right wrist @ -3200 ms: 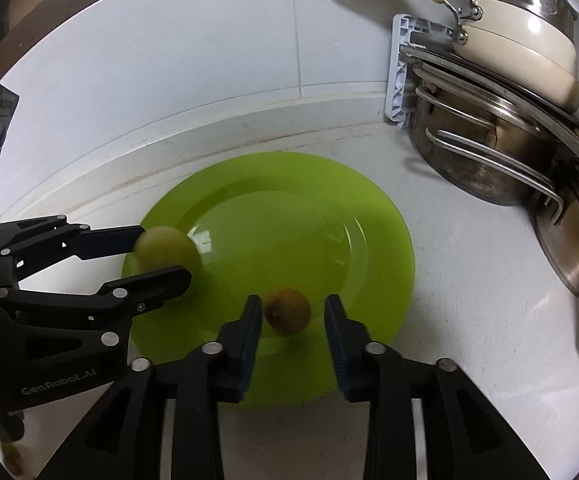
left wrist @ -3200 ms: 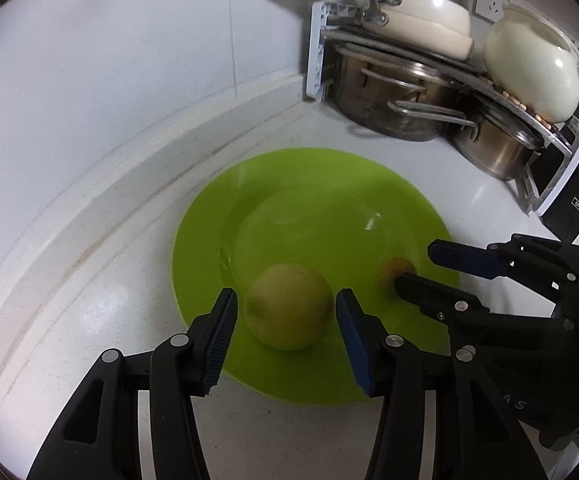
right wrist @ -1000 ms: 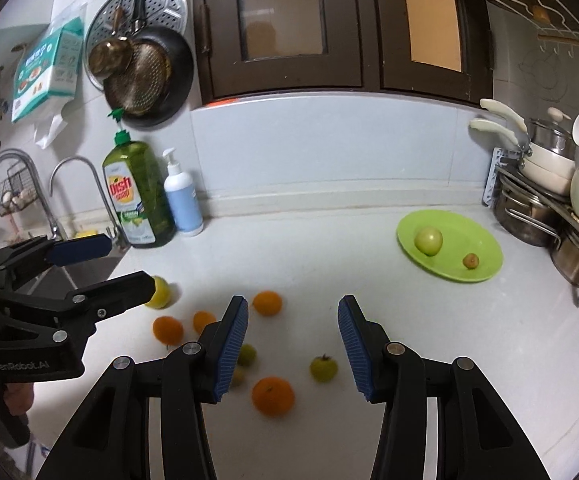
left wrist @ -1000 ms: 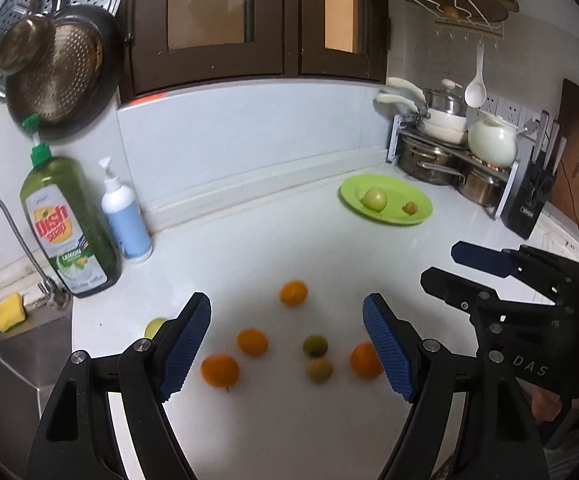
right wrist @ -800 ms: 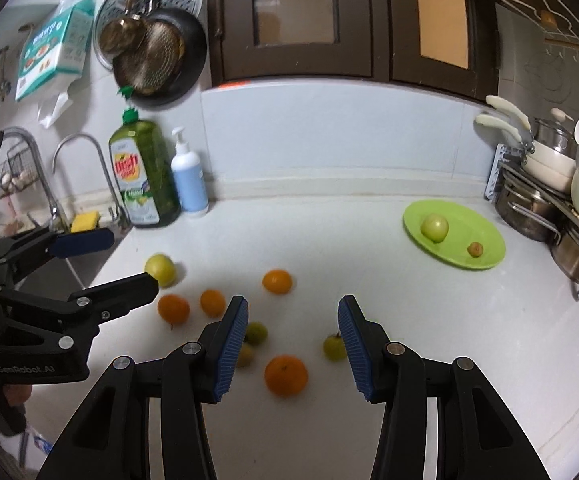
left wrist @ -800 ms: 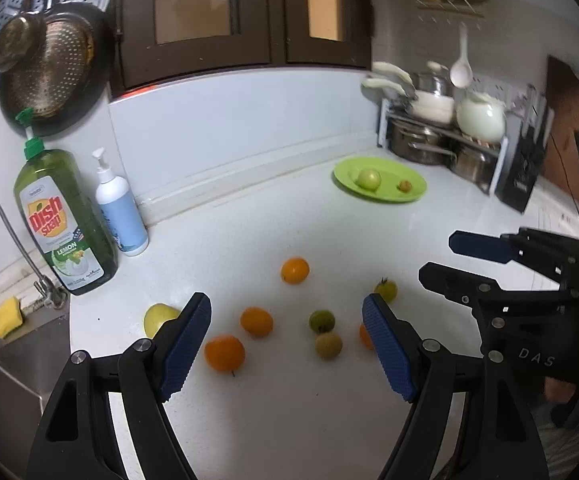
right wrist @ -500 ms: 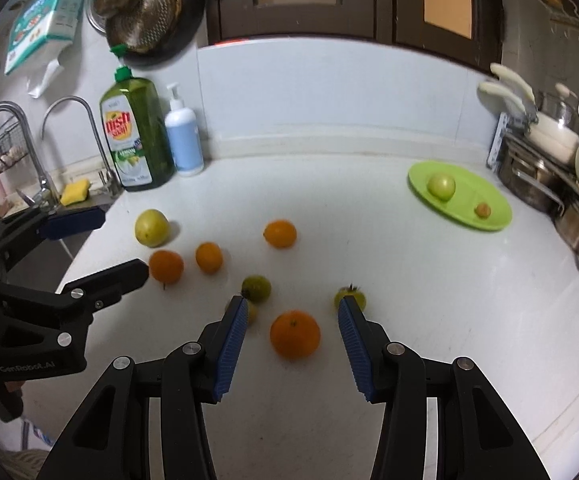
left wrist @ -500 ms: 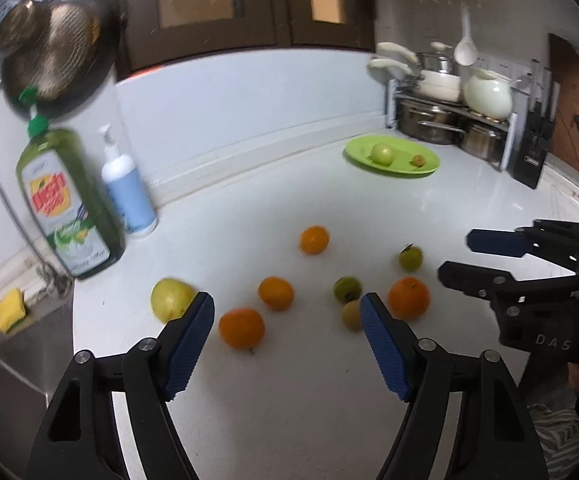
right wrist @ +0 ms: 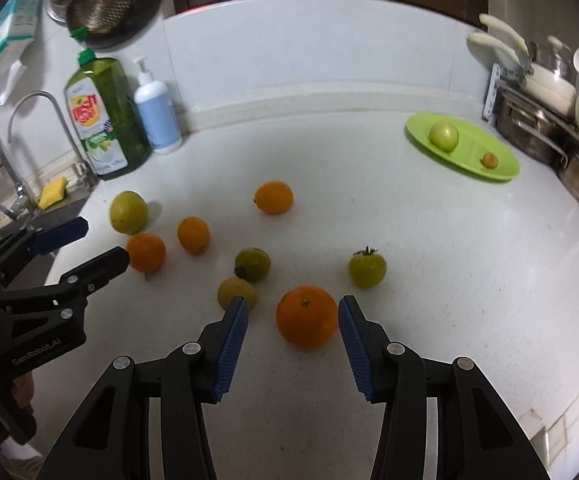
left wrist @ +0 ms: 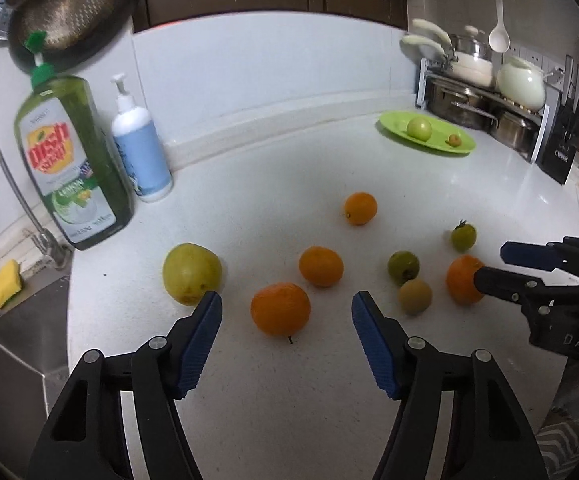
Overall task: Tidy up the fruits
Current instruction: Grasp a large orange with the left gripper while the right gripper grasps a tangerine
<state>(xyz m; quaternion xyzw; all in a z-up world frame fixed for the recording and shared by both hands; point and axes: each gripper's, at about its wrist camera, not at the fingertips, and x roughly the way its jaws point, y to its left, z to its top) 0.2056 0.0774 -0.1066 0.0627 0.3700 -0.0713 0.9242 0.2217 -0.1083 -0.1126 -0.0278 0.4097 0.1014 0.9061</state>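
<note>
Several loose fruits lie on the white counter. My left gripper [left wrist: 285, 312] is open, its jaws either side of an orange [left wrist: 280, 309] just ahead. A yellow-green apple [left wrist: 192, 273] sits to its left. My right gripper [right wrist: 292, 320] is open around a large orange [right wrist: 306, 315]. A small green persimmon [right wrist: 367, 267], a brownish fruit [right wrist: 236, 293] and a green fruit [right wrist: 252, 264] lie close by. The green plate [right wrist: 501, 168] at the far right holds a green apple [right wrist: 443, 135] and a small brown fruit [right wrist: 489, 159].
A dish soap bottle [left wrist: 71, 156] and a white pump bottle [left wrist: 140, 148] stand at the back left by the sink and faucet [right wrist: 37, 120]. A rack of pots [left wrist: 481, 100] and a knife block [left wrist: 565, 140] stand at the back right.
Both grippers left the plate, where they released the apple and small fruit, drew back to the loose fruits and lowered. Each now frames an orange.
</note>
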